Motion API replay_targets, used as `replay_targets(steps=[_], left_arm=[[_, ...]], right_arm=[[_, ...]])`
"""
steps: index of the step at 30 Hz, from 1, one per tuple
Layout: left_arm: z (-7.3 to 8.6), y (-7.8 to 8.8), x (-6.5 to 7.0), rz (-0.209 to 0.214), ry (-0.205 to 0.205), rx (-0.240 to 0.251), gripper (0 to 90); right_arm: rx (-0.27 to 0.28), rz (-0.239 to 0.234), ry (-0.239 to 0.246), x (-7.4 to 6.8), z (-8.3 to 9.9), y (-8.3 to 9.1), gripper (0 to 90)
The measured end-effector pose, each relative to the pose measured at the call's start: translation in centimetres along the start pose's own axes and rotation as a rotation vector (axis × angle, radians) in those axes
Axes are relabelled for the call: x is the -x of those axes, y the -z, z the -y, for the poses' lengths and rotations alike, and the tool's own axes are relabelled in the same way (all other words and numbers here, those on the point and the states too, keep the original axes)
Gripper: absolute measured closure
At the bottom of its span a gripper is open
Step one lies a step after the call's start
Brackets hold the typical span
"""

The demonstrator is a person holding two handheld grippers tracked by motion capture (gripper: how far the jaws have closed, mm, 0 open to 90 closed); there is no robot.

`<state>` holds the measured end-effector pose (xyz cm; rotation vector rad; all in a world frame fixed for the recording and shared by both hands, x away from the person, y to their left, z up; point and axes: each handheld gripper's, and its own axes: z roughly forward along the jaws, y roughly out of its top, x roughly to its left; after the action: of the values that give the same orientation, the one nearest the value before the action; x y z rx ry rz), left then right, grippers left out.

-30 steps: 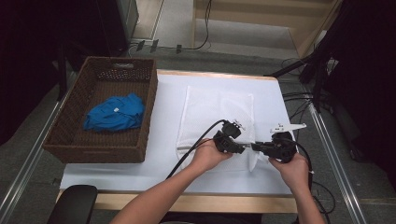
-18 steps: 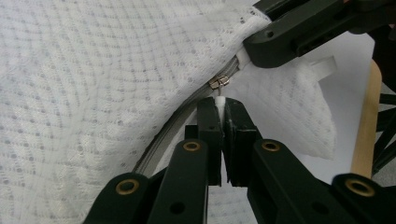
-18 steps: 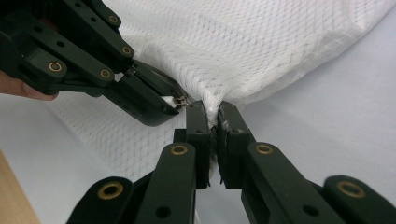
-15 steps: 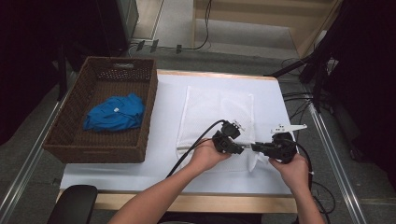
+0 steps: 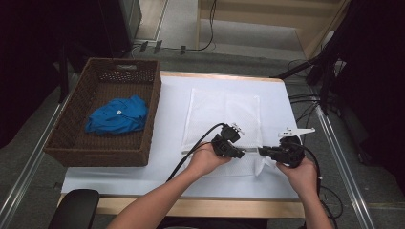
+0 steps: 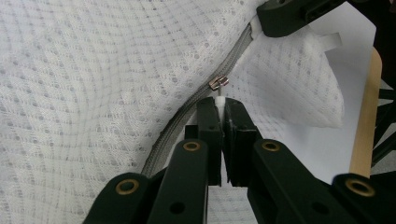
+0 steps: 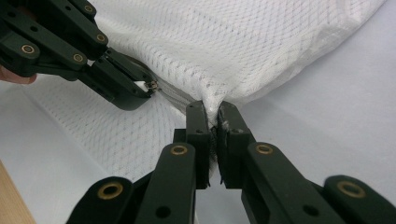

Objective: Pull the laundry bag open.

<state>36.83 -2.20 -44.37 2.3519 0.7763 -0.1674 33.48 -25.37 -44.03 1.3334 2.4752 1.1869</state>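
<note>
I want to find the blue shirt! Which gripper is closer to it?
Left. The left gripper is at the mesh bag, right of the basket holding the blue shirt; the right gripper is farther right.

Even overhead light falls on the white-covered desk (image 5: 172,157), bright against dark, underexposed surroundings. Shadows are soft and short. The high view is slightly soft. In both gripper views the mesh bag (image 6: 93,84) is sharp; the nearest linkage blurs at the lower edge.
</note>
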Motion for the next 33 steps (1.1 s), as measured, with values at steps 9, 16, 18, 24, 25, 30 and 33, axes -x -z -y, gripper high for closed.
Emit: replay_targets(steps=[9,16,18,24,25,30,33], left_arm=[[0.0,-0.1,0.0,-0.003,-0.006,-0.002,87.9],[0.1,0.0,0.0,-0.004,-0.023,-0.006,87.9],[0.1,0.0,0.0,0.000,-0.022,-0.006,87.8],[0.5,0.2,-0.5,-0.002,-0.010,-0.010,87.9],[0.7,0.3,-0.7,-0.003,-0.009,-0.016,87.9],[1.3,0.8,-1.1,-0.006,0.005,-0.018,87.9],[1.3,0.9,-1.0,-0.008,0.000,-0.014,87.9]], right_arm=[[-0.002,0.003,-0.001,0.0,0.1,0.0,86.4],[-0.005,0.007,0.004,0.0,0.1,0.0,86.4],[0.000,0.000,-0.001,0.0,0.2,0.0,86.4],[-0.005,0.004,0.005,-0.1,0.1,-0.1,86.5],[-0.007,0.005,0.005,-0.1,0.1,-0.1,86.5],[-0.010,0.004,0.008,-0.1,0.1,-0.1,86.4],[-0.011,0.006,0.011,-0.2,0.0,-0.1,86.4]])
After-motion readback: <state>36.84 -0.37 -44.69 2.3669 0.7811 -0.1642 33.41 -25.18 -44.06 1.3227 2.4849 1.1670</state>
